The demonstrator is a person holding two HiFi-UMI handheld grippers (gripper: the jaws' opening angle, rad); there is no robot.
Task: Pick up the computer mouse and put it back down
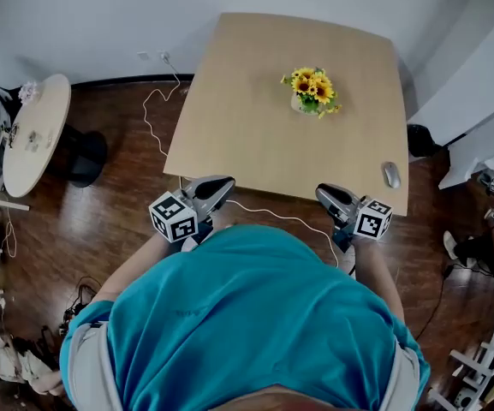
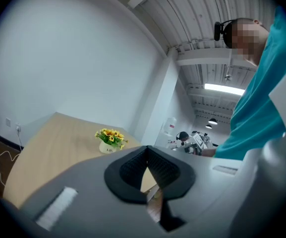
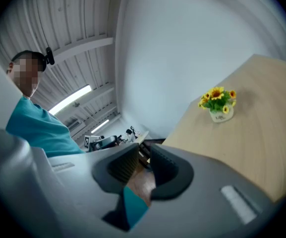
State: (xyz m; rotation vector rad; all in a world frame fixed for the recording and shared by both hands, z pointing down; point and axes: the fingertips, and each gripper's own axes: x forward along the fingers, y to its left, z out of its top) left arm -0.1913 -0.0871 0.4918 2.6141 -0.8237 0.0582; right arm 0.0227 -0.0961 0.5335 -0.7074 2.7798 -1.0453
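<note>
The grey computer mouse (image 1: 391, 175) lies near the front right corner of the light wooden table (image 1: 255, 135). Neither gripper view shows it. My left gripper (image 1: 219, 184) hovers at the table's front edge, left of centre, its black pads (image 2: 133, 168) meeting at the tips with nothing between them. My right gripper (image 1: 327, 193) hangs at the front edge, left of and nearer than the mouse and apart from it. A narrow gap shows between its pads (image 3: 163, 168), and nothing is in it. Both grippers (image 2: 146, 151) (image 3: 145, 155) point across the tabletop.
A white pot of sunflowers (image 1: 313, 91) (image 2: 110, 141) (image 3: 218, 104) stands at the table's back middle. A white cable (image 1: 155, 114) trails over the wood floor and under the front edge. A round white table (image 1: 34, 131) stands left; white furniture (image 1: 478, 84) and a seated person (image 1: 491, 242) are at the right.
</note>
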